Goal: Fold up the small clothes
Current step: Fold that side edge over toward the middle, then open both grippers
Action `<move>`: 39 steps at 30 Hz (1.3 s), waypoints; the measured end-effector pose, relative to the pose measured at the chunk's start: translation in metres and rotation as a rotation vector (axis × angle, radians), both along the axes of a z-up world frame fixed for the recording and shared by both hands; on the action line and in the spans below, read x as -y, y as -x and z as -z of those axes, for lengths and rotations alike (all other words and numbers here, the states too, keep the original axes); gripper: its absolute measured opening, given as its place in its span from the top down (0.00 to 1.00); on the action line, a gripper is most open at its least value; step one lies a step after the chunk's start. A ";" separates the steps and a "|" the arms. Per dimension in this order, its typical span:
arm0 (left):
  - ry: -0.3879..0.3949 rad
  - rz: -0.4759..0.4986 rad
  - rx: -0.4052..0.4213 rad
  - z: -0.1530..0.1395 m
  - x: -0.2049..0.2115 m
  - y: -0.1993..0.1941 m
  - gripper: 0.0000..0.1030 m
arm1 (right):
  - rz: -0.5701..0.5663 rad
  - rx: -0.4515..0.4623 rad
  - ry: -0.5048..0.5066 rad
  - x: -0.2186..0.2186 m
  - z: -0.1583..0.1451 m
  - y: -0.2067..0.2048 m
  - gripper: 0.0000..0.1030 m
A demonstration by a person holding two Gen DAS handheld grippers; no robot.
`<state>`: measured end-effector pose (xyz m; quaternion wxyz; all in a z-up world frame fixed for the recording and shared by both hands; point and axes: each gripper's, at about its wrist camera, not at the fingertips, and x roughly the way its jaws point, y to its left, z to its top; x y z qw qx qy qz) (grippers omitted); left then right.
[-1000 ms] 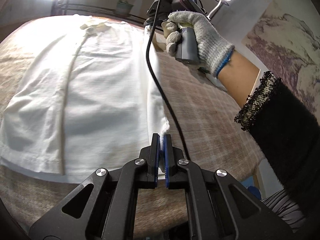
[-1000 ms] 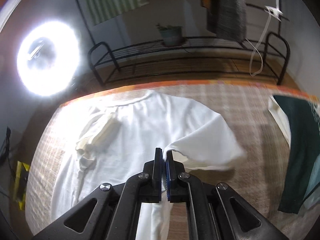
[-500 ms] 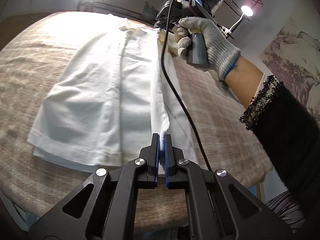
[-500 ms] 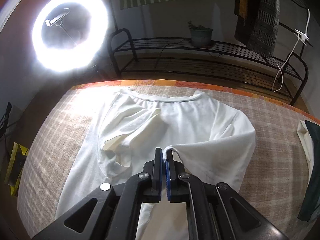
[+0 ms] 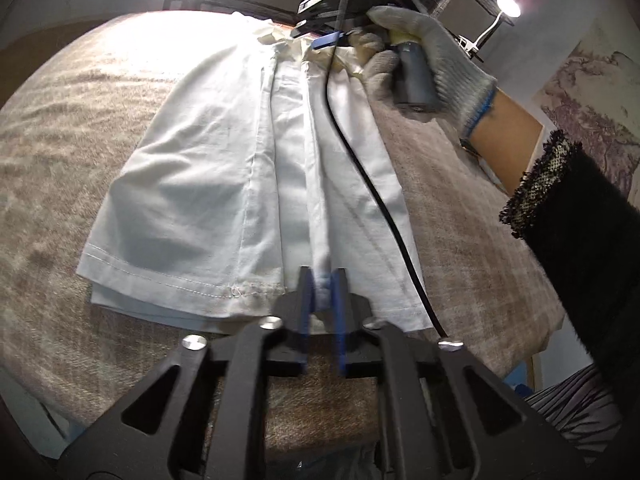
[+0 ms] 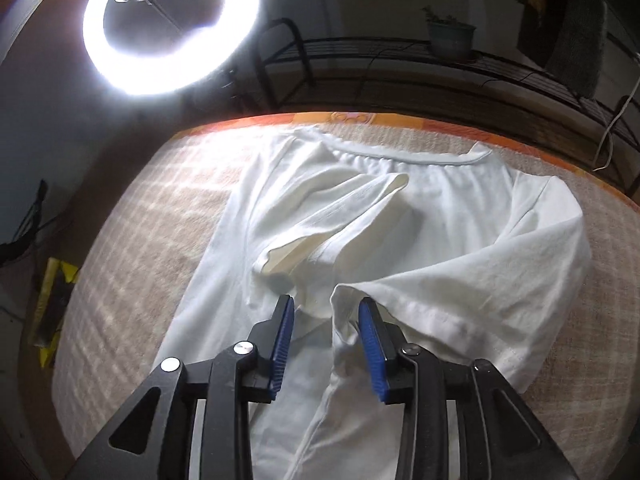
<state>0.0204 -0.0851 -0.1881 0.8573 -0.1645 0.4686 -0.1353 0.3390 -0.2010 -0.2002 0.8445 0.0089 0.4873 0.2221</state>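
Note:
A white T-shirt [image 5: 208,184] lies on the beige checked table cover, both sides folded in toward the middle. My left gripper [image 5: 322,280] is at the hem end, its blue pads slightly parted with a fold of the hem between them. My right gripper [image 6: 326,312] is open over the shoulder end of the T-shirt [image 6: 460,248]; the folded sleeve edge lies between its fingers, not pinched. The right gripper also shows in the left wrist view [image 5: 336,38], held by a gloved hand.
A ring light [image 6: 172,24] and a black metal rack [image 6: 400,64] with a potted plant stand beyond the far table edge. A black cable [image 5: 360,168] trails over the shirt. The table edge [image 5: 532,340] drops off at the right.
My right gripper has opened and let go of the sleeve fold. My left gripper's pads have parted slightly around the hem. The shirt's right side now lies folded over the middle.

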 end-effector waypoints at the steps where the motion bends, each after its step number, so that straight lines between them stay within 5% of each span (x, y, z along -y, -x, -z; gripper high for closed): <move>1: 0.002 -0.001 0.010 -0.003 -0.002 0.003 0.78 | -0.008 0.007 -0.024 0.006 -0.005 0.002 0.66; 5: -0.004 -0.006 0.050 -0.013 -0.007 0.007 0.77 | 0.015 0.050 -0.173 0.055 -0.035 0.007 0.64; 7: 0.007 -0.015 0.053 -0.016 -0.012 0.007 0.77 | 0.086 0.074 -0.178 0.082 -0.043 0.004 0.54; 9: 0.025 -0.027 0.048 -0.017 -0.016 0.007 0.77 | 0.170 0.088 -0.166 0.110 -0.040 -0.001 0.43; 14: 0.028 -0.036 0.055 -0.022 -0.021 0.005 0.77 | 0.274 0.009 -0.214 0.151 -0.008 -0.016 0.43; 17: 0.030 -0.044 0.050 -0.022 -0.020 0.005 0.77 | 0.262 -0.022 -0.229 0.151 0.008 -0.021 0.48; 24: 0.059 -0.075 0.046 -0.024 -0.028 0.001 0.77 | 0.163 -0.049 -0.259 0.126 0.009 -0.026 0.99; 32: 0.072 -0.106 0.045 -0.024 -0.038 0.000 0.77 | 0.148 -0.024 -0.335 0.089 -0.033 -0.053 1.00; 39: 0.082 -0.127 0.034 -0.022 -0.045 -0.002 0.77 | 0.151 -0.058 -0.249 0.036 -0.016 -0.084 1.00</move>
